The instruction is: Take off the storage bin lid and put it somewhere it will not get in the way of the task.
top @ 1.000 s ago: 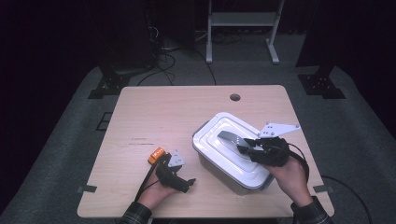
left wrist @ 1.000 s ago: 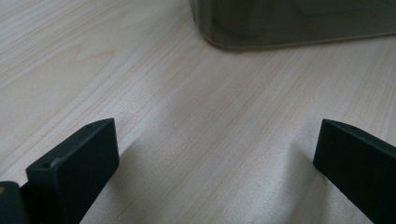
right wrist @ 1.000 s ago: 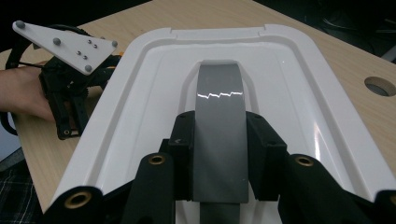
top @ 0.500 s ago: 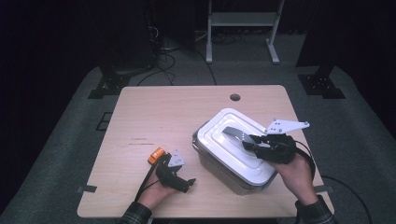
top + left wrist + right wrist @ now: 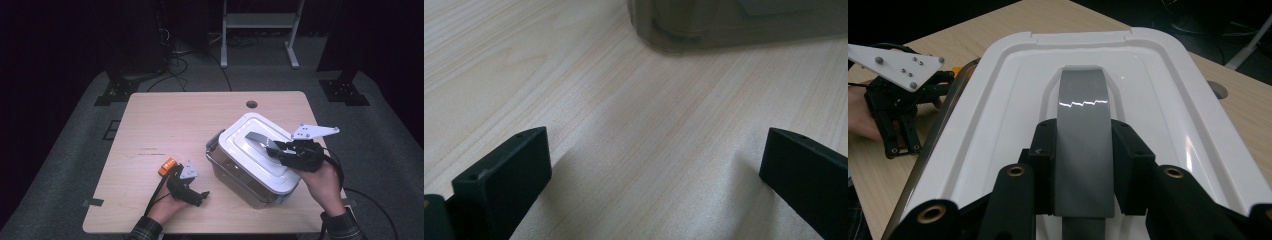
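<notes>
Clamping grey lid handle (image 5: 1083, 145), right gripper (image 5: 278, 148), left gripper (image 5: 192, 192) resting open on table (image 5: 175, 125)

right gripper (image 5: 276, 148) on lid handle (image 5: 256, 138)

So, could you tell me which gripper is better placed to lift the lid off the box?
Right. The right gripper is shut on the lid's grey handle, while the left gripper lies open on the table beside the box, holding nothing.
</notes>
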The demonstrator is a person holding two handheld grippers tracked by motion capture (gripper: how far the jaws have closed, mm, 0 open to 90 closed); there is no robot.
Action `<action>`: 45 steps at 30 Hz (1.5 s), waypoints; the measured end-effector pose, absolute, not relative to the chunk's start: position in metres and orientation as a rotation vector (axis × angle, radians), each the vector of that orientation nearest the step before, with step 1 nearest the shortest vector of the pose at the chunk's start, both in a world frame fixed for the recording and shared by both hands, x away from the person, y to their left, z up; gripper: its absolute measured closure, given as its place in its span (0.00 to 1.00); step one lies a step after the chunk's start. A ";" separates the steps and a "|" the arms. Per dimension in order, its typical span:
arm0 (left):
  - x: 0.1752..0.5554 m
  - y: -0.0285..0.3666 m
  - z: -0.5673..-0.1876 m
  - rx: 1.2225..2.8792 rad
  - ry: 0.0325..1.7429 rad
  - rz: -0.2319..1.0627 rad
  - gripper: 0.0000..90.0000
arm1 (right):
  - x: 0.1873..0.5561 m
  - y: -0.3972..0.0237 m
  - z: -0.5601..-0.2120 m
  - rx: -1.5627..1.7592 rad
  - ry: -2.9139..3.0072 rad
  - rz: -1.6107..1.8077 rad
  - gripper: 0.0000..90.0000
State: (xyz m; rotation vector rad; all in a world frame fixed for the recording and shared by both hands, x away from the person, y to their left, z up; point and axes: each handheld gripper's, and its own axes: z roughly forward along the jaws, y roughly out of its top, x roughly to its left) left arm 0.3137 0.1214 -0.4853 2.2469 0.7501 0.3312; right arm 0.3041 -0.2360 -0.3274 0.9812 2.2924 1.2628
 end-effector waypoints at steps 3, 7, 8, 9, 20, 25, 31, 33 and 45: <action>0.314 0.121 -0.485 2.247 0.750 0.331 0.00 | 0.305 -0.240 -0.327 0.986 2.285 1.261 0.74; 0.314 0.121 -0.485 2.247 0.750 0.331 0.00 | 0.307 -0.246 -0.326 0.998 2.271 1.261 0.74; 0.314 0.121 -0.485 2.247 0.750 0.331 0.00 | 0.307 -0.247 -0.326 1.001 2.268 1.261 0.74; 0.314 0.121 -0.485 2.246 0.751 0.331 0.00 | 0.307 -0.248 -0.326 1.006 2.264 1.260 0.74; 0.314 0.122 -0.485 2.249 0.750 0.330 0.00 | 0.313 -0.262 -0.328 1.039 2.238 1.253 0.74; 0.314 0.122 -0.485 2.250 0.749 0.330 0.00 | 0.315 -0.268 -0.328 1.057 2.227 1.246 0.74; 0.314 0.122 -0.485 2.250 0.749 0.330 0.00 | 0.317 -0.276 -0.328 1.070 2.205 1.237 0.74; 0.314 0.122 -0.485 2.251 0.749 0.330 0.00 | 0.317 -0.279 -0.328 1.078 2.200 1.233 0.74; 0.314 0.122 -0.485 2.252 0.748 0.331 0.00 | 0.321 -0.299 -0.328 1.134 2.152 1.240 0.74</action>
